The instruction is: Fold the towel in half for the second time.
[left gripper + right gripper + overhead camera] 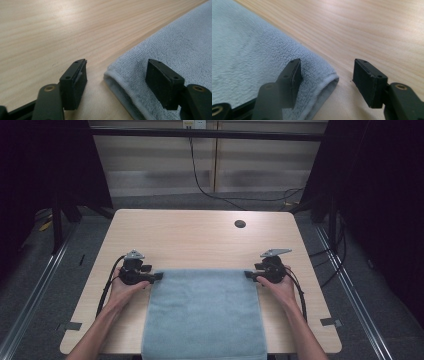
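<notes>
— Wood tabletop (pixel 200 237), dark room around it. Where's the towel (pixel 205 312)?
— Flat on the near half, front edge hanging over the side by the person.
— Left claw (pixel 157 276)?
— At the towel's far left corner, jaws wide, corner between them, nothing gripped.
— Right claw (pixel 248 275)?
— Same at the far right corner: jaws spread, one over the cloth, one over bare wood, no pinch.

Your left gripper (pixel 159 276) and right gripper (pixel 247 275) point inward, facing each other. Both sets of jaws gape wide, clamping nothing. Forearms angle in low.
</notes>
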The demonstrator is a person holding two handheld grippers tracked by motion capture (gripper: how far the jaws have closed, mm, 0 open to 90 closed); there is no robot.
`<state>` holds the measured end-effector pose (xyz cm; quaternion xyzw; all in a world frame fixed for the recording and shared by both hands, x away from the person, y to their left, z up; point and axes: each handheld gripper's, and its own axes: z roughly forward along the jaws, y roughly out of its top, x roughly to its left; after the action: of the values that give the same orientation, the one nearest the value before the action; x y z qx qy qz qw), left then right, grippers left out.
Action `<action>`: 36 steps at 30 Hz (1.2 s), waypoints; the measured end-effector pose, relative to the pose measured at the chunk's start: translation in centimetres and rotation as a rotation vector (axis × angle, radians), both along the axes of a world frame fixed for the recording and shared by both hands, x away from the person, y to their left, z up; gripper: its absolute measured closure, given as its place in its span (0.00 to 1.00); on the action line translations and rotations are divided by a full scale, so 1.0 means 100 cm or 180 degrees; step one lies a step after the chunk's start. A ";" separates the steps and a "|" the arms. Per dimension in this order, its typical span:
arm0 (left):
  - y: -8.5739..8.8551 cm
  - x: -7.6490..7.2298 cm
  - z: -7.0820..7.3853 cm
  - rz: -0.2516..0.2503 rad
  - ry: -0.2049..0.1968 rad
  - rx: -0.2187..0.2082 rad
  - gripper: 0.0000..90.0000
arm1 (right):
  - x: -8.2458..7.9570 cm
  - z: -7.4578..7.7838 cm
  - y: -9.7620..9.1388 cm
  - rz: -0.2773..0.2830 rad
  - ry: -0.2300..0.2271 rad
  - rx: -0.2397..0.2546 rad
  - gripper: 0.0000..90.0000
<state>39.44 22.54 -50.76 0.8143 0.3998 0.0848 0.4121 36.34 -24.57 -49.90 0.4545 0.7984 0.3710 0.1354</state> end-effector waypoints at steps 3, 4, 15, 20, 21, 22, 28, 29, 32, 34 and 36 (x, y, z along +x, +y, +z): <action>-0.001 -0.001 0.000 -0.0041 -0.0020 0.0018 0.54 | 0.001 -0.006 0.004 0.0033 0.0060 -0.0045 0.47; -0.003 -0.004 0.000 -0.0173 -0.0058 0.0063 0.62 | 0.001 -0.006 0.004 0.0075 0.0050 -0.0033 0.56; 0.000 0.003 0.029 -0.0122 -0.0167 -0.0309 0.92 | 0.004 0.015 0.001 0.0155 -0.0029 0.0323 0.94; -0.003 0.015 0.060 -0.0083 -0.0385 -0.0440 0.92 | 0.014 0.045 -0.003 0.0095 -0.0299 0.0436 0.94; -0.004 0.018 0.068 -0.0070 -0.0443 -0.0458 0.92 | 0.016 0.052 -0.003 0.0079 -0.0351 0.0438 0.94; -0.004 0.022 0.082 -0.0034 -0.0522 -0.0529 0.92 | 0.019 0.060 -0.004 0.0049 -0.0414 0.0454 0.94; -0.003 0.027 0.122 0.0031 -0.0783 -0.0731 0.91 | 0.028 0.112 -0.009 -0.0021 -0.0807 0.0620 0.94; -0.003 0.022 0.125 -0.0037 -0.0811 -0.0751 0.91 | 0.026 0.118 -0.010 -0.0010 -0.0843 0.0674 0.94; 0.000 -0.007 0.120 -0.0222 -0.0915 -0.0730 0.91 | -0.001 0.121 -0.007 0.0176 -0.0904 0.0693 0.93; 0.007 -0.026 0.113 -0.0292 -0.0901 -0.0776 0.91 | -0.019 0.116 -0.007 0.0265 -0.0903 0.0637 0.93; 0.013 -0.045 0.105 -0.0346 -0.0852 -0.0801 0.91 | -0.042 0.110 -0.009 0.0342 -0.0903 0.0671 0.93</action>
<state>34.90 23.86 -40.28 0.7582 0.3043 0.1193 0.5642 32.13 -25.45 -38.93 0.3659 0.7512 0.5196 0.1783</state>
